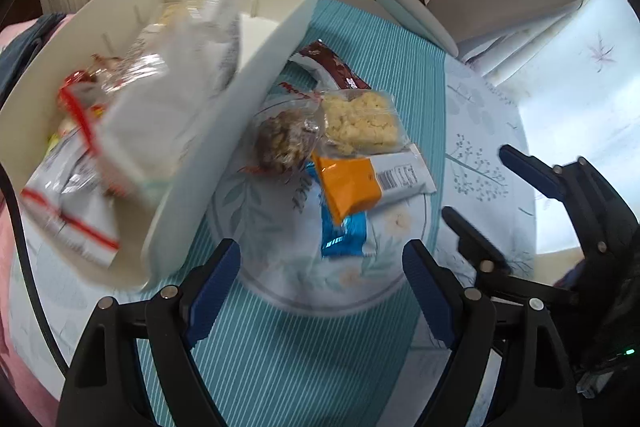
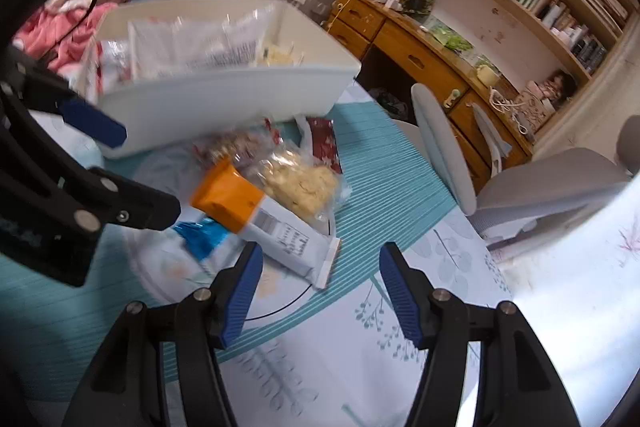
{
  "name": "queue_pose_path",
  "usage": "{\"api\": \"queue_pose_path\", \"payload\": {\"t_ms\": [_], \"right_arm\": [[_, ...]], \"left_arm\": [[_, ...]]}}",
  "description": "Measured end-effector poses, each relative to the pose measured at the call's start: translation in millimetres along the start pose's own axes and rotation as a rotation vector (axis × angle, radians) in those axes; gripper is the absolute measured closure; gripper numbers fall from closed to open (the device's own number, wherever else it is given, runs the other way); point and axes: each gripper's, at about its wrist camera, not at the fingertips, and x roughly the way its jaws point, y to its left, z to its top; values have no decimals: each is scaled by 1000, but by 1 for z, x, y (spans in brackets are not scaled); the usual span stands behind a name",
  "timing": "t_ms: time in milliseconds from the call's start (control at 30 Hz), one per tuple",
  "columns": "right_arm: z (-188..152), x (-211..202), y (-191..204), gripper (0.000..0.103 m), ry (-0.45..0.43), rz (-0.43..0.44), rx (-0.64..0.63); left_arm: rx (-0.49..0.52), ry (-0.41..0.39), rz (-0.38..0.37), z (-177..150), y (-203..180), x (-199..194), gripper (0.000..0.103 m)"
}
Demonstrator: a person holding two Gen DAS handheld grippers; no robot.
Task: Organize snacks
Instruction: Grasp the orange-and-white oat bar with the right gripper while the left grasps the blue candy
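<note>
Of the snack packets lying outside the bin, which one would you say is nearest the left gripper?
The blue packet: it lies lowest in the pile, just ahead of the left gripper, partly under the orange packet. The others sit farther back toward the bin.

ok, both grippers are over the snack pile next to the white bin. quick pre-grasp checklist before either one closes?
1. Left gripper jaws open and empty: ok.
2. Right gripper jaws open and empty: ok.
3. Target free on top: ok for the orange packet; it overlaps the blue packet.
4. Blue packet clear to lift alone: not ok, its upper end is pinned under the orange one.
5. White bin has room: cannot tell, blurred bags already fill much of it.
6. Grippers clear of each other: cannot tell; they are close together over the pile.
</note>
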Motion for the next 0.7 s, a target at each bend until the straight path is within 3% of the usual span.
{"api": "queue_pose_path", "payload": {"t_ms": [233, 400, 700], "right_arm": [[-8, 43, 4, 42, -43, 80, -42], [-6, 56, 0, 42, -86, 143, 19], [-10, 73, -2, 42, -66, 225, 69]], "left_arm": [[28, 30, 65, 12, -14, 36, 21], [24, 50, 105, 19, -15, 47, 21], [26, 80, 133, 27, -16, 63, 23]]}}
